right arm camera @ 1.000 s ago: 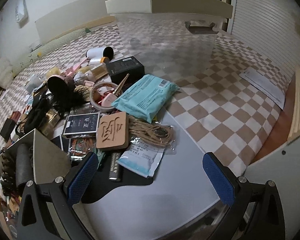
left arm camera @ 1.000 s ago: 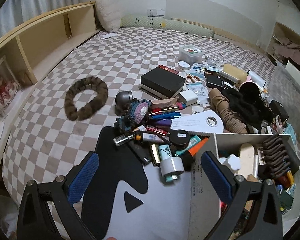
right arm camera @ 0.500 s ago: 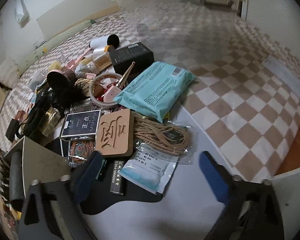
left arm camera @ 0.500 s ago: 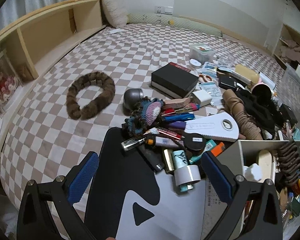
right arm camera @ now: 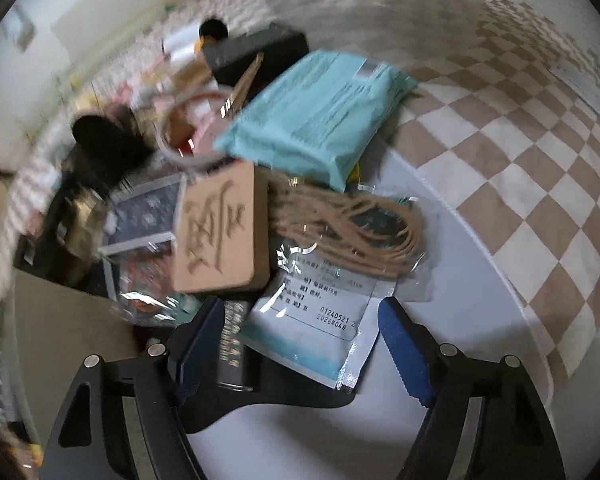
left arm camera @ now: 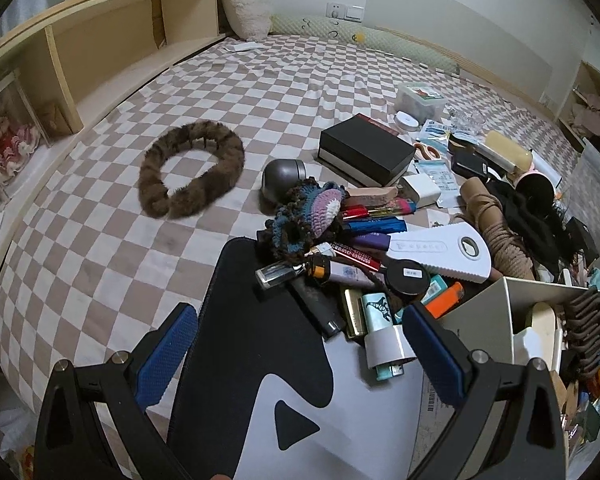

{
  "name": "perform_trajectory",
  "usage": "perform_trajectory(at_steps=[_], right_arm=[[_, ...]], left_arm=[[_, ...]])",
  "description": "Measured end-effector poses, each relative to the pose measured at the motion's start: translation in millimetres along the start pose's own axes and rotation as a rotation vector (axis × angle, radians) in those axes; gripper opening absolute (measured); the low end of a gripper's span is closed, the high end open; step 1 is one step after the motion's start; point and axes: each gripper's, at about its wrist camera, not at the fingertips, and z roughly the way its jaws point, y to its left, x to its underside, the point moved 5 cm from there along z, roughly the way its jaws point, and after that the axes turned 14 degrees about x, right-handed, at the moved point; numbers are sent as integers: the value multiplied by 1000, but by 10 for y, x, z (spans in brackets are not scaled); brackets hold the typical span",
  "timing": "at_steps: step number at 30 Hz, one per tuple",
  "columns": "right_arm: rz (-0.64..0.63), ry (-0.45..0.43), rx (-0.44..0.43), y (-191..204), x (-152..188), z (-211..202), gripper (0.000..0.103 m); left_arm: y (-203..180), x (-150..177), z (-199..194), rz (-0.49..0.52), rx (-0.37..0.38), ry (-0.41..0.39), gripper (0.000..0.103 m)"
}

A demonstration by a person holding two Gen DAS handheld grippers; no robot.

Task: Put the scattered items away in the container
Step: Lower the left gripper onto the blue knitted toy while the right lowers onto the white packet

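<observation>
Fingers spread on the right gripper (right arm camera: 302, 344), straddling the foil sachet (right arm camera: 316, 320) to pinch it; left gripper (left arm camera: 300, 348) hangs agape beside the half-filled container (left arm camera: 512, 292), awaiting work.

1. The bedspread (left arm camera: 284, 80) is a beige-and-white checkerboard all over.
2. Furry brown ring (left arm camera: 190, 172) ahead and left of the left hand-held gripper (left arm camera: 300, 356), which has blue finger pads (left arm camera: 166, 354).
3. Crochet piece (left arm camera: 308, 216) mixes dark blue, pink and white, brown edging.
4. Black box (left arm camera: 366, 152) with a pale bottom band, further ahead.
5. Teal packet (right arm camera: 320, 112) ahead of the right hand-held gripper (right arm camera: 300, 344); tan carved block (right arm camera: 220, 232), tan twine (right arm camera: 348, 220).
</observation>
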Motion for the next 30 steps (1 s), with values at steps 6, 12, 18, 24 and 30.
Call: perform_trajectory(at_steps=[6, 12, 18, 24, 30], right_arm=[[25, -11, 50, -17, -44, 42, 69], [16, -16, 44, -95, -16, 25, 58], [-55, -55, 94, -76, 50, 23, 57], [-94, -120, 92, -104, 83, 44, 59], [-116, -177, 59, -151, 134, 37, 69]], left_arm=[[21, 16, 39, -1, -11, 9, 103], [41, 16, 166, -14, -21, 26, 103], [116, 2, 343, -38, -55, 50, 103], [276, -34, 528, -68, -112, 76, 103], [422, -117, 626, -116, -133, 75, 103]])
